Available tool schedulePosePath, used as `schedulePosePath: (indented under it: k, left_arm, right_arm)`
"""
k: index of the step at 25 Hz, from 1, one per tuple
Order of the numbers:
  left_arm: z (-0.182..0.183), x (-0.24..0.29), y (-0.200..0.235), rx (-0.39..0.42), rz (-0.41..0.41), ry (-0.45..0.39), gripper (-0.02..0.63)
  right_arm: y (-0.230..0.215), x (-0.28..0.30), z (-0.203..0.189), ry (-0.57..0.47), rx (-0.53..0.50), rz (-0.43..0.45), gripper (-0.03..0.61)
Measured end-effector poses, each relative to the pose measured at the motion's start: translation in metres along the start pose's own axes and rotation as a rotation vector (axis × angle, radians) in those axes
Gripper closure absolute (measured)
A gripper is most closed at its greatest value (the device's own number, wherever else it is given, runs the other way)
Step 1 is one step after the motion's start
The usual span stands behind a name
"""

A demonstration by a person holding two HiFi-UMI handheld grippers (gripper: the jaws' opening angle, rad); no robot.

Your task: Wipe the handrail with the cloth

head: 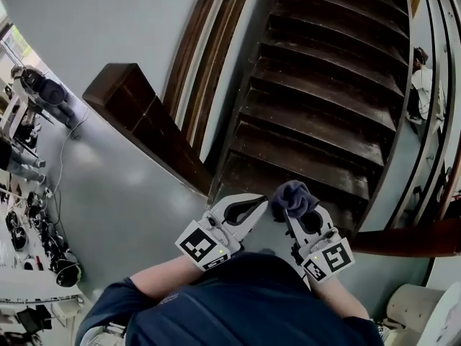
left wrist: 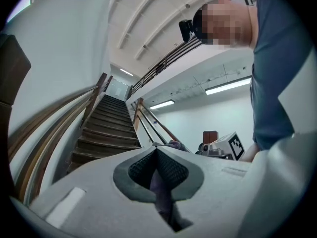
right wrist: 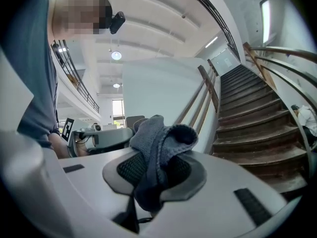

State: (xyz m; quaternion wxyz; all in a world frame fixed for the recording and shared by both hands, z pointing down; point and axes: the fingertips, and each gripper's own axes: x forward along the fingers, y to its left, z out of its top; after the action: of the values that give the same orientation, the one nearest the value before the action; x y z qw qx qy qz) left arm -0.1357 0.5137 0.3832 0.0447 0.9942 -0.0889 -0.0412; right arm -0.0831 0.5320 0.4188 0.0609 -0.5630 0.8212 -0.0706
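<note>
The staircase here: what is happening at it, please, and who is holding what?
A person stands at the foot of a wooden staircase with a gripper in each hand. The right gripper is shut on a bunched blue-grey cloth. The left gripper has its jaws together, with its tip close beside the cloth. The cloth is not on a handrail yet, so wiping has not begun.

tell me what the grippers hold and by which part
The cloth: right gripper clamps its bunched middle; left gripper seems to pinch a thin edge.
</note>
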Motion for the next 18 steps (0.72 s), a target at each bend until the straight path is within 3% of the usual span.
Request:
schedulePosePath:
  k: [8, 18]
  left_arm:
    - [-0.002, 0.006, 0.008, 0.035, 0.133, 0.014, 0.61]
    - [-0.001, 0.036, 0.039, 0.034, 0.163, -0.001, 0.611]
  right_arm:
    - [-0.028, -0.027, -0.017, 0.016, 0.038, 0.031, 0.482]
    - [-0.07, -0.007, -0.018, 0.044, 0.037, 0.038, 0.482]
